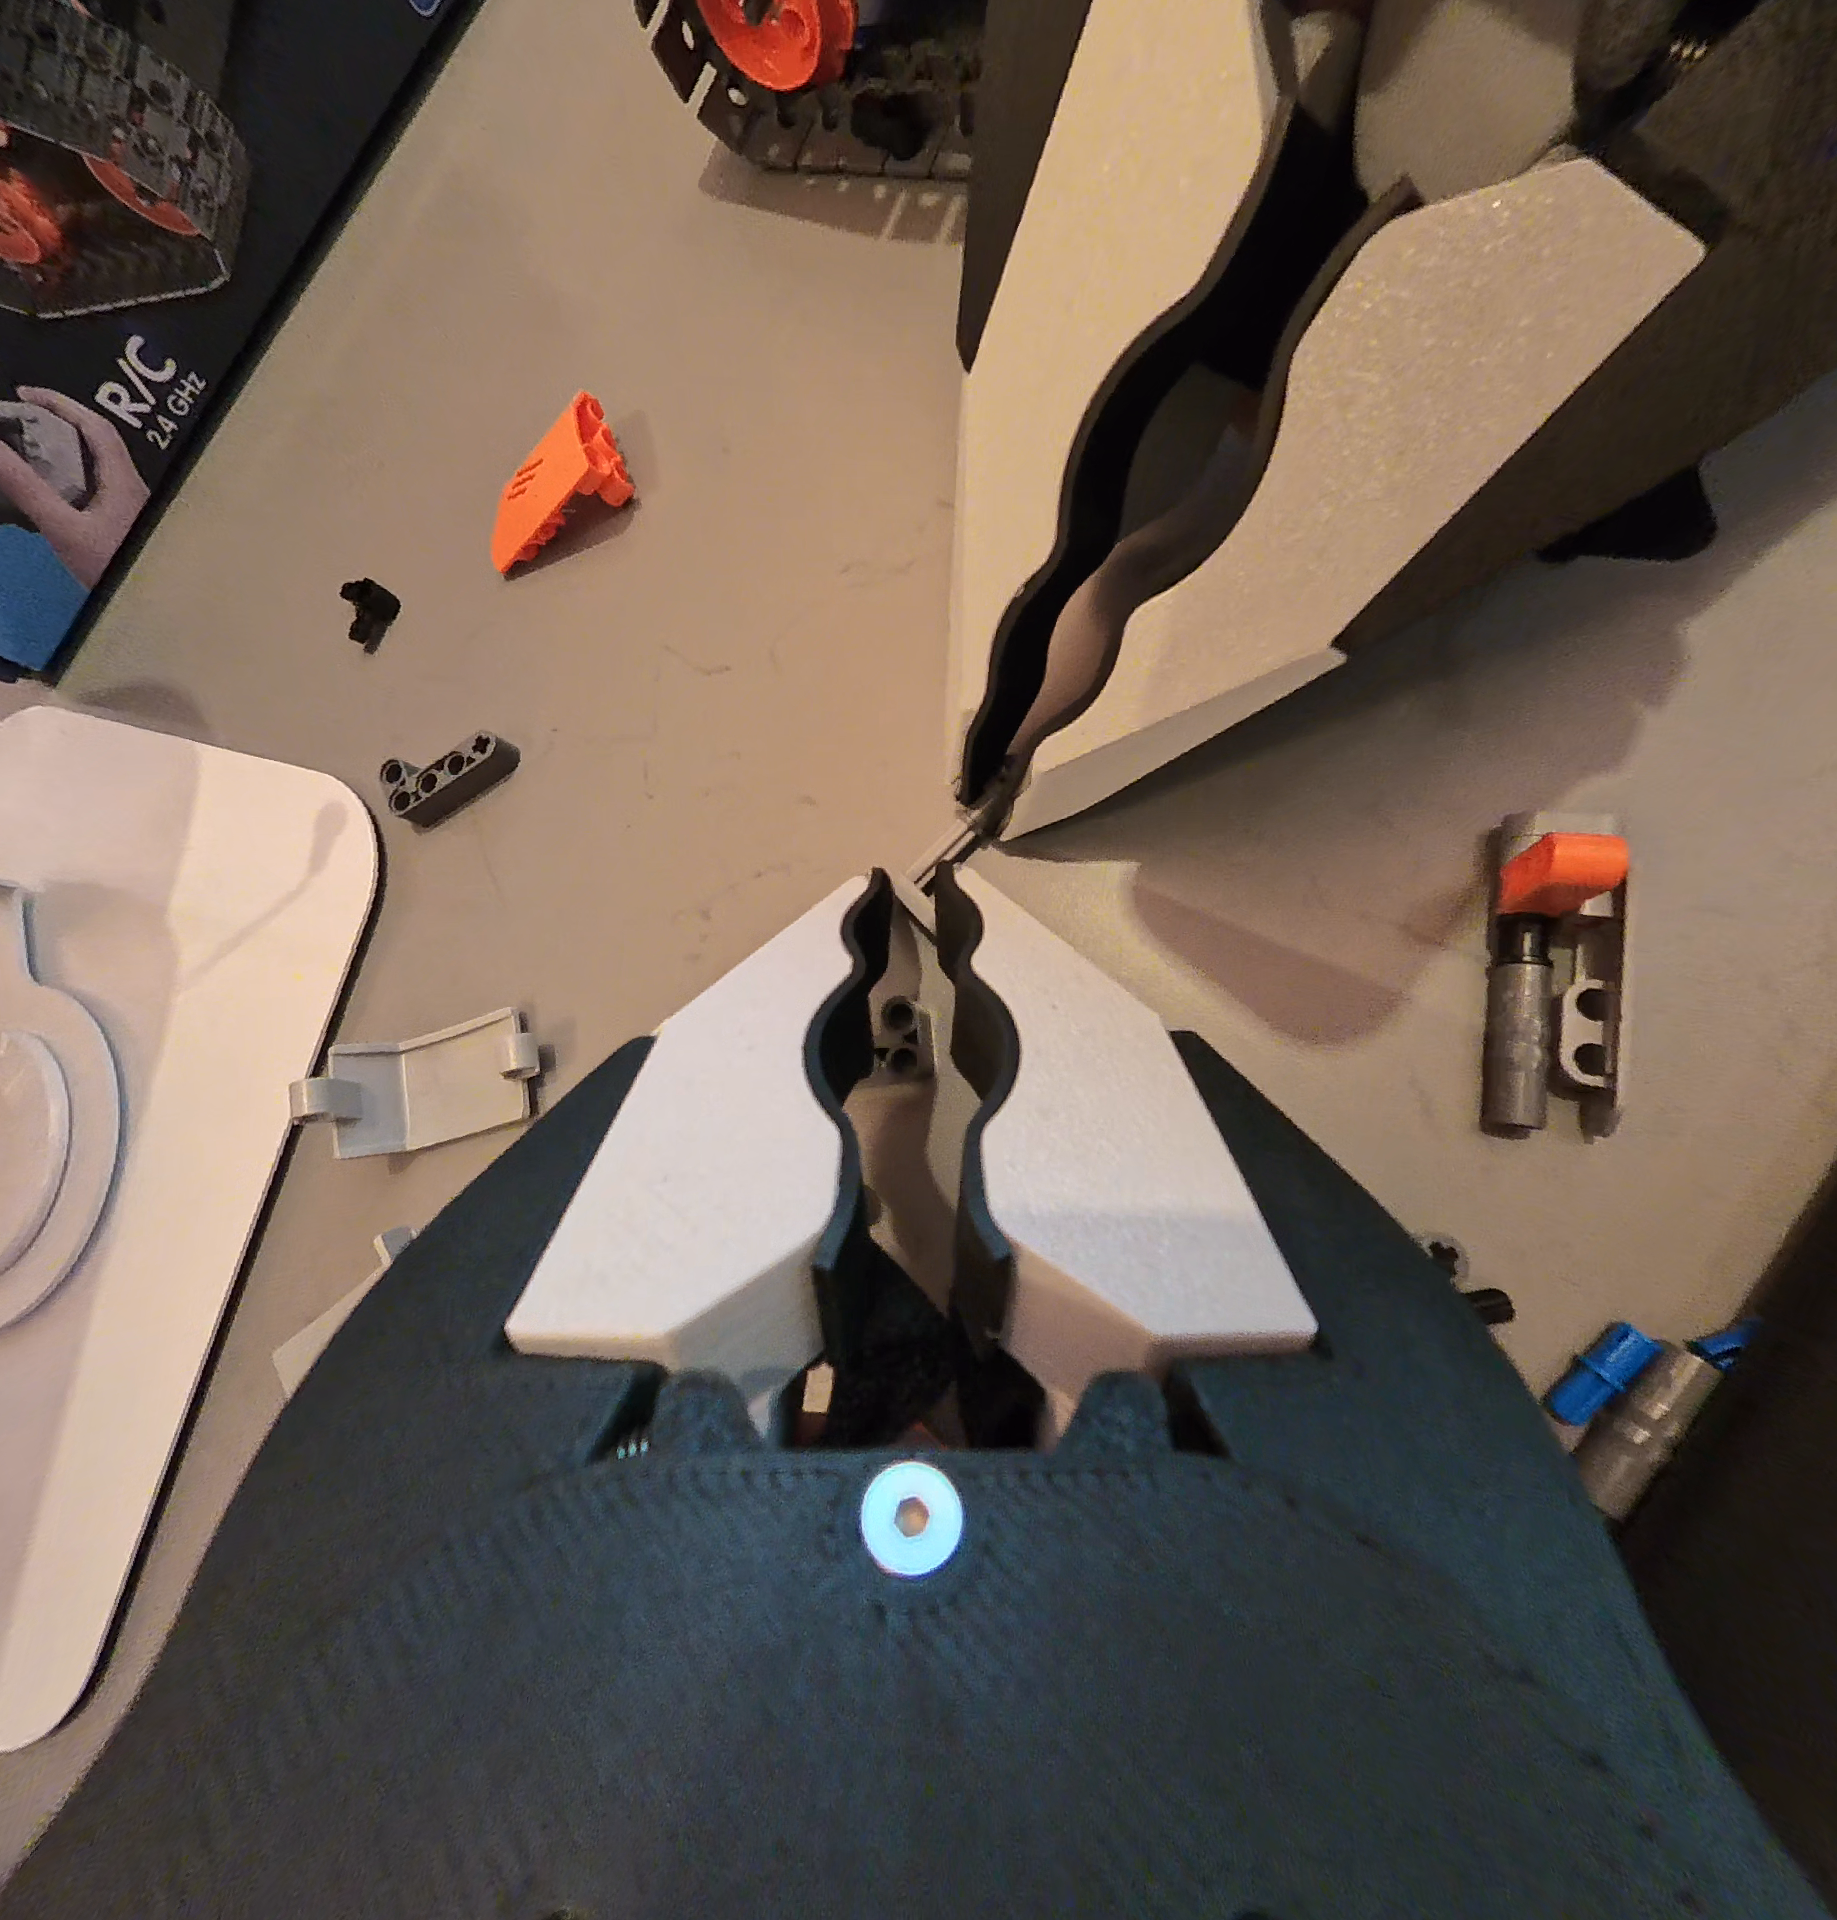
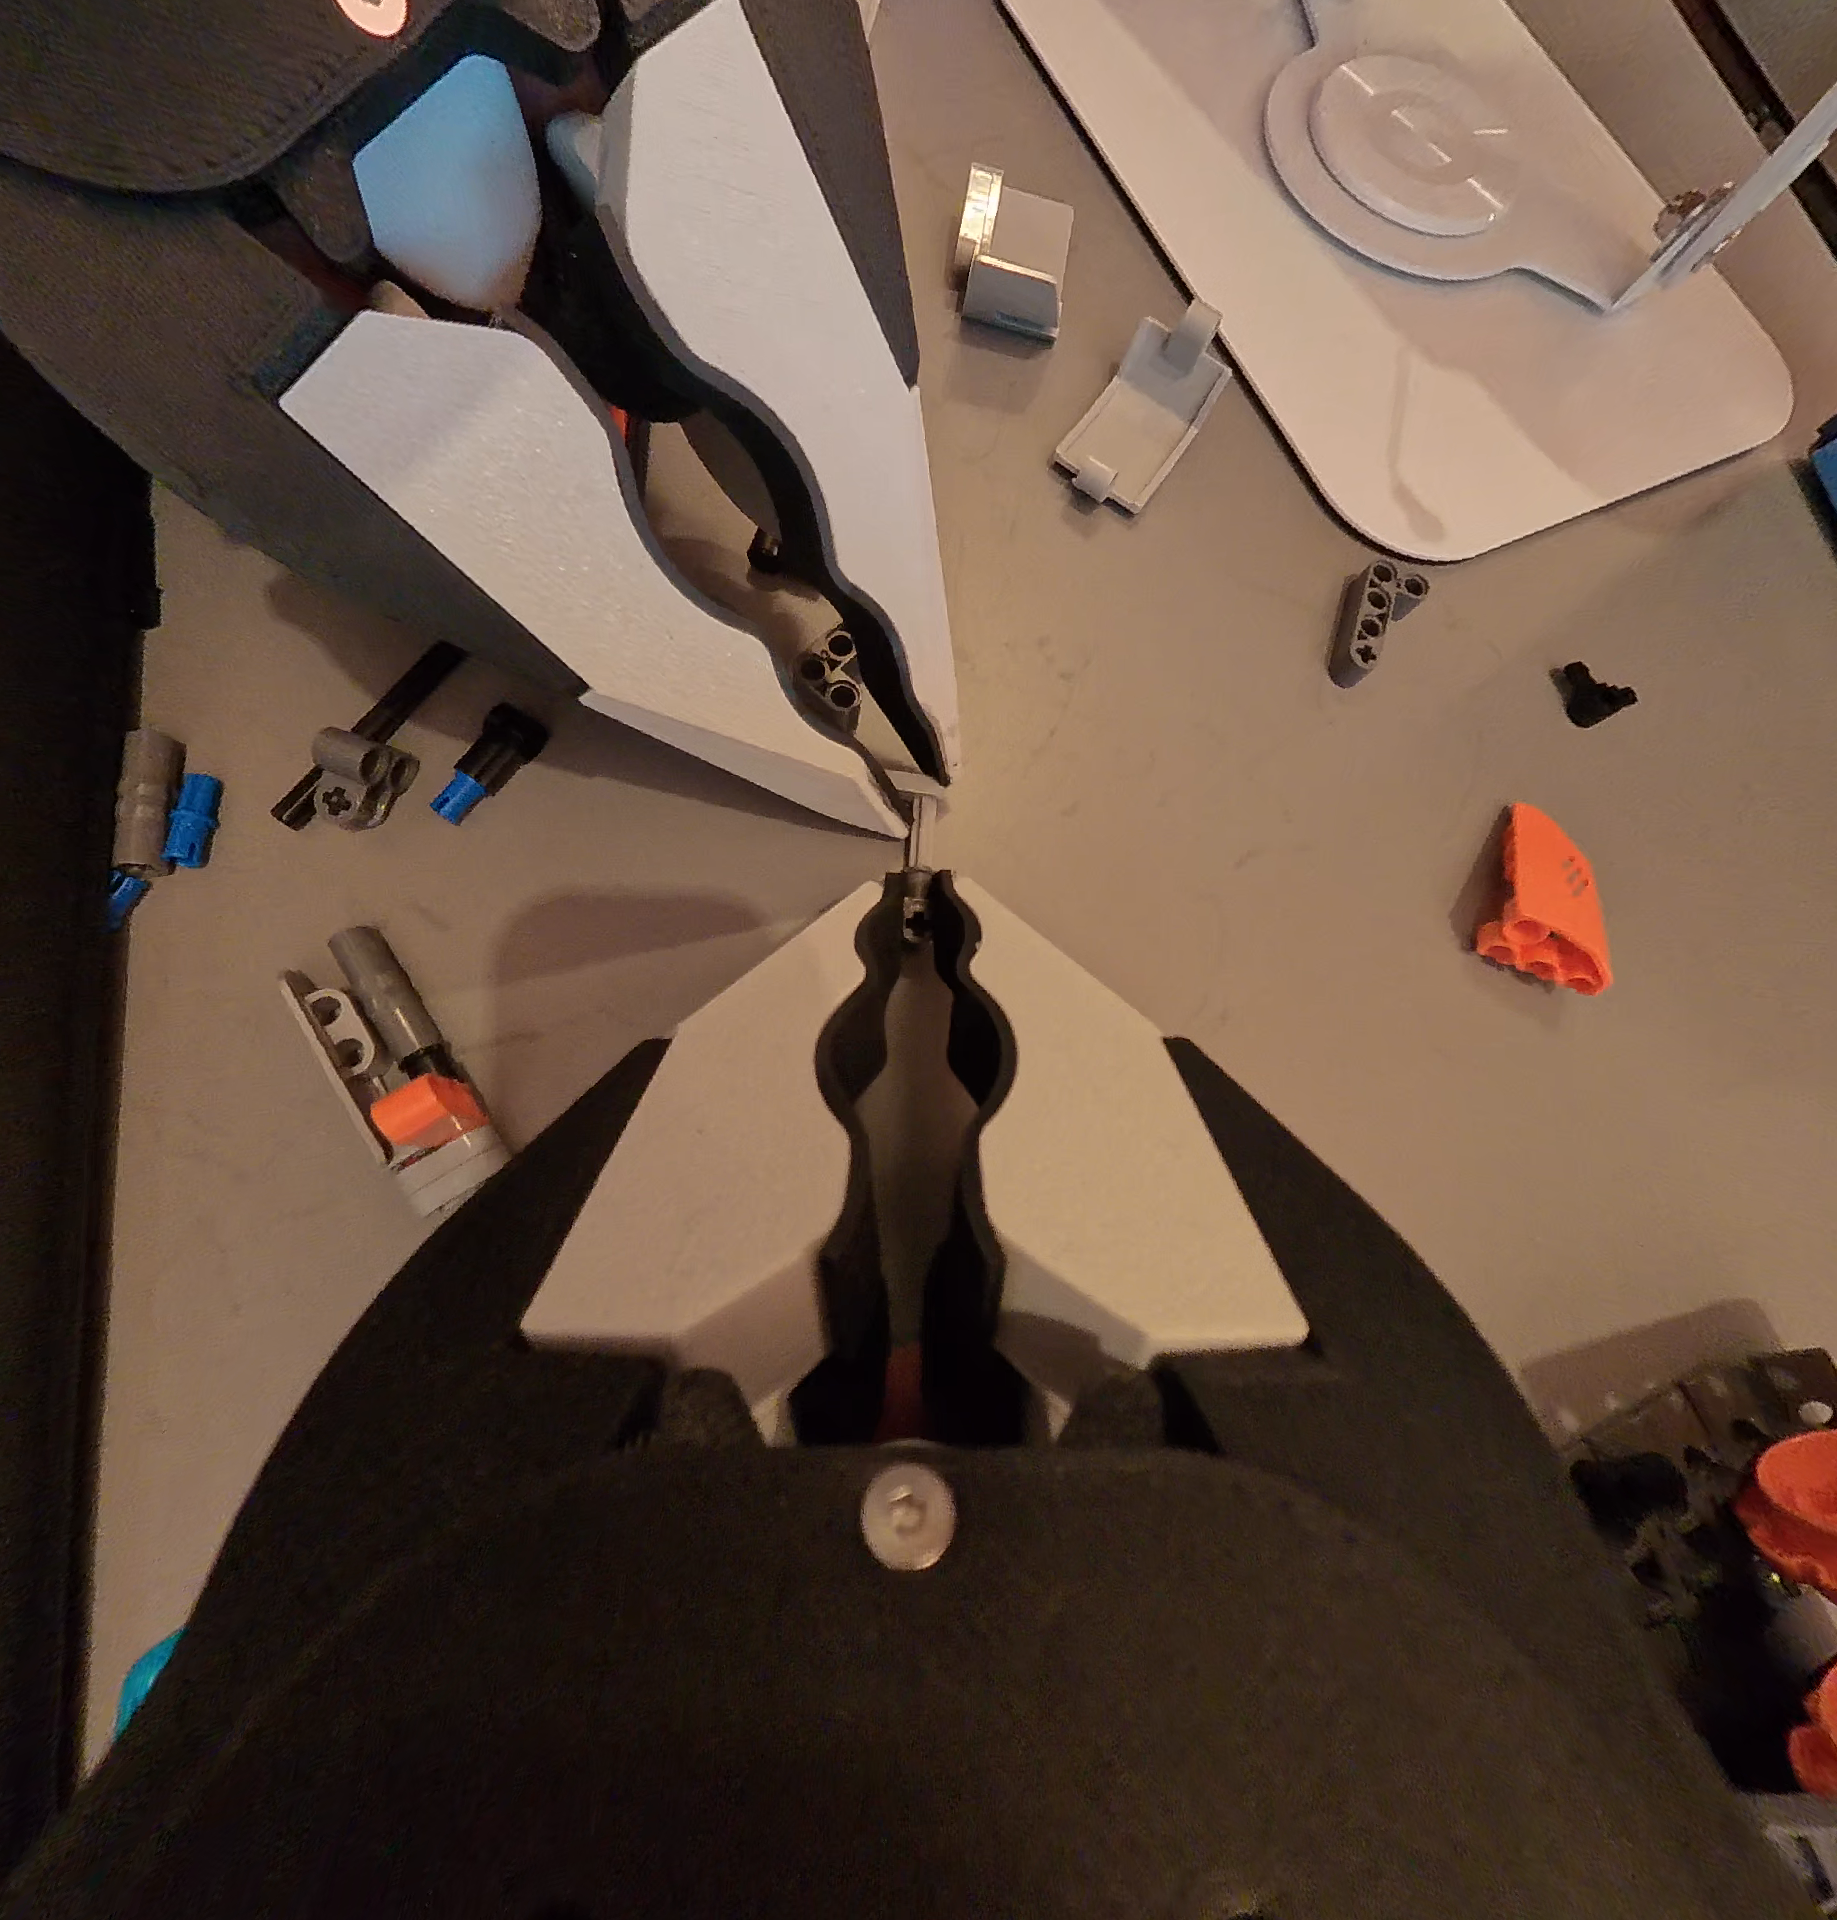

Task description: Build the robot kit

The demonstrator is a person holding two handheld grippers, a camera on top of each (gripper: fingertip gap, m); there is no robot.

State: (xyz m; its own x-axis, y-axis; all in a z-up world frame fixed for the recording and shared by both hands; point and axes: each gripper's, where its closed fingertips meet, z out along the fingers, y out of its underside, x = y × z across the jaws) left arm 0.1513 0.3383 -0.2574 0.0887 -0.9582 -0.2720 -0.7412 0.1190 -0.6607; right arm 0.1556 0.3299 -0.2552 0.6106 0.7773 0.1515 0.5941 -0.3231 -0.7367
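My left gripper (image 1: 909, 885) is shut on a small grey holed beam (image 1: 900, 1031) that sits between its fingers above the grey table. My right gripper (image 2: 919, 891) is shut on a thin grey axle (image 2: 921, 831) that sticks out past its tips. The two grippers meet tip to tip, and the axle's free end touches the end of the beam (image 2: 831, 665) held in the left gripper (image 2: 924, 784). In the left wrist view the right gripper (image 1: 981, 802) comes in from the upper right with the axle (image 1: 945, 847).
On the table lie an orange panel (image 1: 561, 488), a black connector (image 1: 368, 608), a dark grey angled beam (image 1: 446, 774), a grey panel (image 1: 426, 1081) and a grey-orange assembly (image 1: 1558, 966). A white base plate (image 1: 166, 1039) is at left, a printed box (image 1: 62, 312) and tracked model (image 1: 789, 62) farther off. Left and right tips are no more than a few centimetres apart.
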